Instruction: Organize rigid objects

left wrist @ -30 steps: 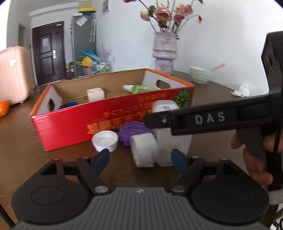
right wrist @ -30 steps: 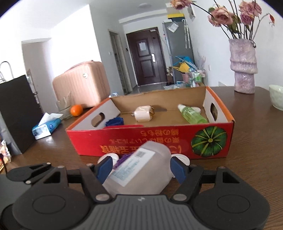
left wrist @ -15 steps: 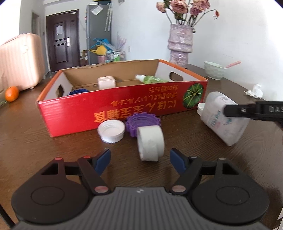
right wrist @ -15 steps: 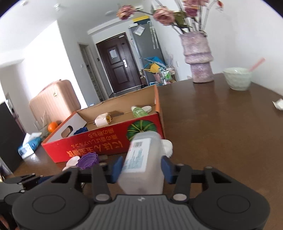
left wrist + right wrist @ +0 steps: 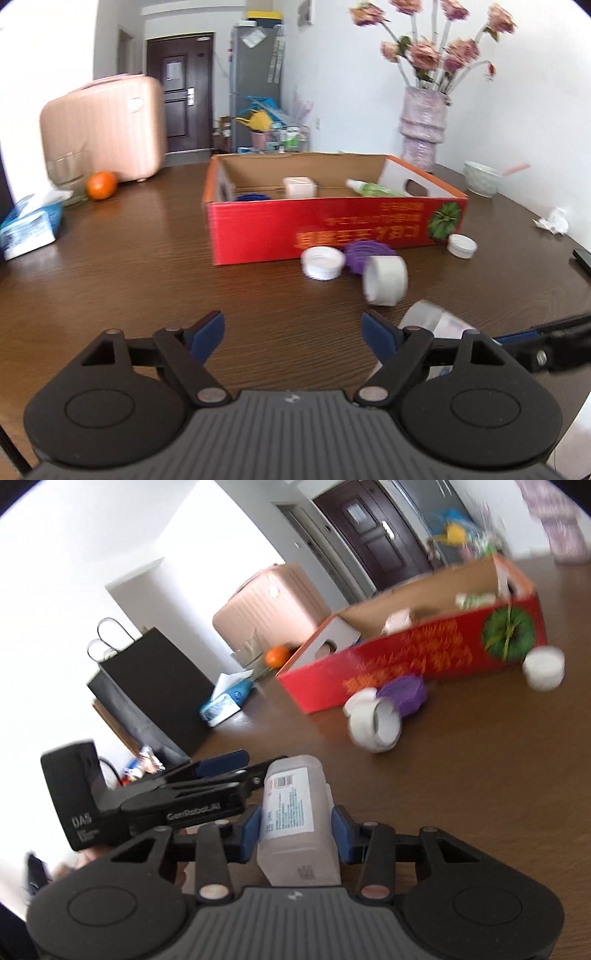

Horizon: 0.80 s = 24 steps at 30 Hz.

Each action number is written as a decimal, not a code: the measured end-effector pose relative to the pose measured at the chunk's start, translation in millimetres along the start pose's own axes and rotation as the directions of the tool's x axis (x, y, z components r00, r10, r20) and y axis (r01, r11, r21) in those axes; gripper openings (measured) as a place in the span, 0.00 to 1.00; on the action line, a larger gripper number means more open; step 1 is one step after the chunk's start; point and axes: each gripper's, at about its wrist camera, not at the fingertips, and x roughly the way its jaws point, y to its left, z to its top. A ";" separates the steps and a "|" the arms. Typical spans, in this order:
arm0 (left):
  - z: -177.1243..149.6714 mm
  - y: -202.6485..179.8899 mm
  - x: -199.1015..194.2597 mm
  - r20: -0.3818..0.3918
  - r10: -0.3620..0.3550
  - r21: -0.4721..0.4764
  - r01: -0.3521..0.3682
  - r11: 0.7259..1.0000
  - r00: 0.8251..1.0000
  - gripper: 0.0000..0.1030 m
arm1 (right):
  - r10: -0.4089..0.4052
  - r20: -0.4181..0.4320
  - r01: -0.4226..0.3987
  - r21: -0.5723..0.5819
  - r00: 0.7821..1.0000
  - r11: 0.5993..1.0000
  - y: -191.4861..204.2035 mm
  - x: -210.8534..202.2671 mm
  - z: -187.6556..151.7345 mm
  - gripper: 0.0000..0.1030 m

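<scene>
A labelled white bottle (image 5: 295,812) is clamped between the right gripper (image 5: 295,829) pads above the table (image 5: 480,775), near the red box (image 5: 424,657). The left gripper (image 5: 293,332) jaws, just widened, stand apart and empty.

"DAS" and "GenRobot.AI" read white on the black left gripper (image 5: 221,762). The bottle (image 5: 295,812) carries a barcode label, its print too fine. Yellow characters run upside down across the red box (image 5: 332,229), perhaps Chinese, unreadable.
</scene>
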 end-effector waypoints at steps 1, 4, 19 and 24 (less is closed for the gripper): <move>-0.4 3.0 -3.0 0.001 0.003 -0.008 -0.003 1.000 1.000 0.81 | -0.002 0.009 0.002 0.042 1.000 0.999 -6.9 1.4 1.8 0.40; -2.0 5.0 -10.2 0.012 -0.007 -0.007 0.007 1.000 1.000 0.83 | -0.158 0.051 0.153 0.077 0.986 0.985 -19.1 0.5 7.4 0.52; -4.3 9.6 -6.3 0.004 -0.005 -0.050 0.005 0.999 1.000 0.86 | -0.391 0.183 0.432 -0.355 0.902 0.829 51.4 4.8 -20.8 0.77; -7.0 17.0 -14.7 0.019 -0.007 -0.063 0.008 0.998 1.000 0.87 | -0.439 0.169 0.466 -0.442 0.882 0.766 66.9 18.8 -35.0 0.77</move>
